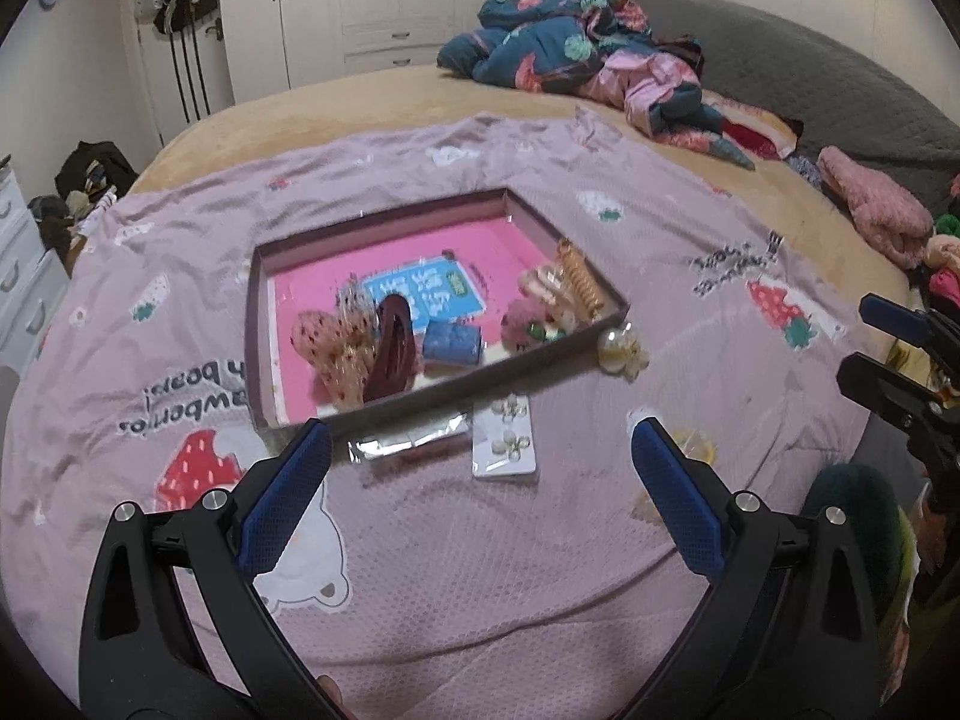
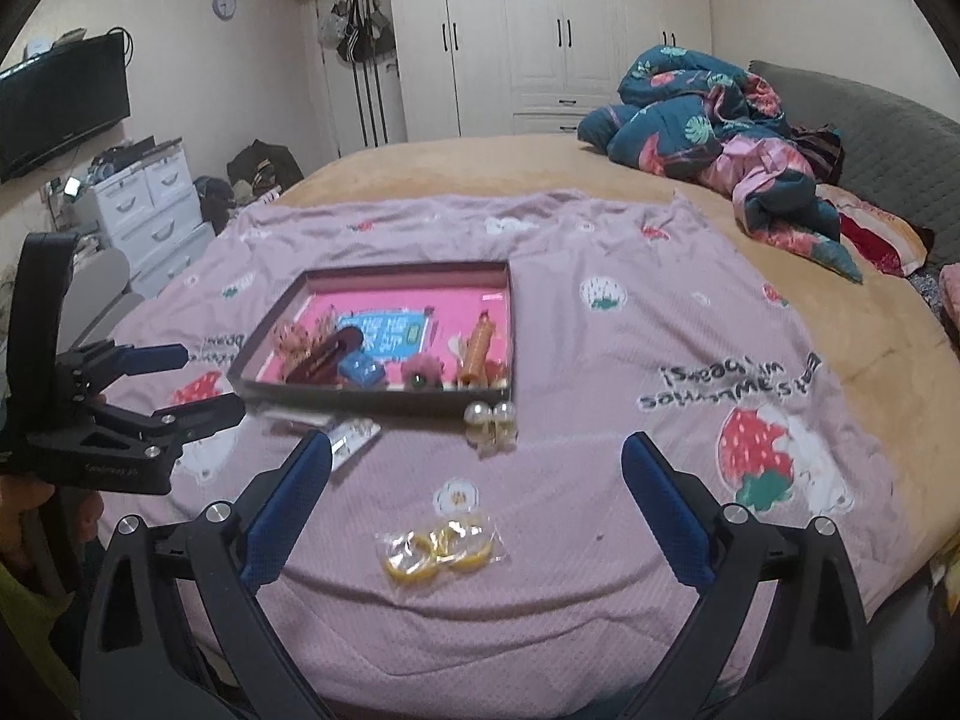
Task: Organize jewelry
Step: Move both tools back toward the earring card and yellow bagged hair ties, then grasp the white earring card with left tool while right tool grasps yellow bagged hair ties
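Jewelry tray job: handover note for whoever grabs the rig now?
Left tool: open, empty, above the blanket short of the tray.
Right tool: open, empty, above the bag of yellow rings.
Done: hair clip, blue box, gold coil and other pieces lie in the tray.
Left: pearl clip, earring card, foil packet and rings lie outside the tray.

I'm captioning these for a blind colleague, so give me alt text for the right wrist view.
The open right gripper hovers over a pink strawberry-print sheet on a bed, above a clear bag of yellow rings. Beyond lie a pearl hair clip and a shallow box with a pink floor holding hair accessories. The left gripper, also open, reaches in from the left.
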Demonstrator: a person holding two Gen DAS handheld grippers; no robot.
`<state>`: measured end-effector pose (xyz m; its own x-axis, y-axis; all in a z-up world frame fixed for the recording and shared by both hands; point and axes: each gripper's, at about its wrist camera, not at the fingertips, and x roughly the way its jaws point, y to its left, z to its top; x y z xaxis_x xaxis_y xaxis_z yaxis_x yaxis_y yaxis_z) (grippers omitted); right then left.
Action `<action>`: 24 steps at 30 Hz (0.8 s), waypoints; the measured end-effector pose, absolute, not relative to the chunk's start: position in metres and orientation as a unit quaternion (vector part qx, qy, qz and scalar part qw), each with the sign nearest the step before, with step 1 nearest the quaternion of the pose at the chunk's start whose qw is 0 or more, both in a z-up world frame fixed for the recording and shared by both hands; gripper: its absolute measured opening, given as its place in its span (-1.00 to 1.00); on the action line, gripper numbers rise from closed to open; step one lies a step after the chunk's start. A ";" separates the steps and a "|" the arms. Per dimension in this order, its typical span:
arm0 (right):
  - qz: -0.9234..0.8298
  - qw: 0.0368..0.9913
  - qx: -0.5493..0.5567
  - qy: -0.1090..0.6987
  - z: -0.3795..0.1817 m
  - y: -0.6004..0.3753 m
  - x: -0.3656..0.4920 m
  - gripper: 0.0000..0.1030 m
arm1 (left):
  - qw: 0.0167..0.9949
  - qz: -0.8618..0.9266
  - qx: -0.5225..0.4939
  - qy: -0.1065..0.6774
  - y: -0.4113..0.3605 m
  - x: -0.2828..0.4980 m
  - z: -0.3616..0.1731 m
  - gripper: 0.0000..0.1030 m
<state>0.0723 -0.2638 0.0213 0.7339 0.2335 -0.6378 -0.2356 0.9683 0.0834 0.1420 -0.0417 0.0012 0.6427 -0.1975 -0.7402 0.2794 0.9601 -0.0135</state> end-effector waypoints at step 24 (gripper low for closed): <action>0.170 0.894 -0.001 0.415 -0.061 -0.266 0.072 0.89 | 0.873 -0.121 0.096 0.462 -0.068 0.158 -0.072 0.82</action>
<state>0.0721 -0.2661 -0.0608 0.5985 0.3030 -0.7416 -0.3042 0.9423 0.1396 0.1580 -0.0676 -0.0720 0.5433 -0.1224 -0.8306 0.3003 0.9522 0.0562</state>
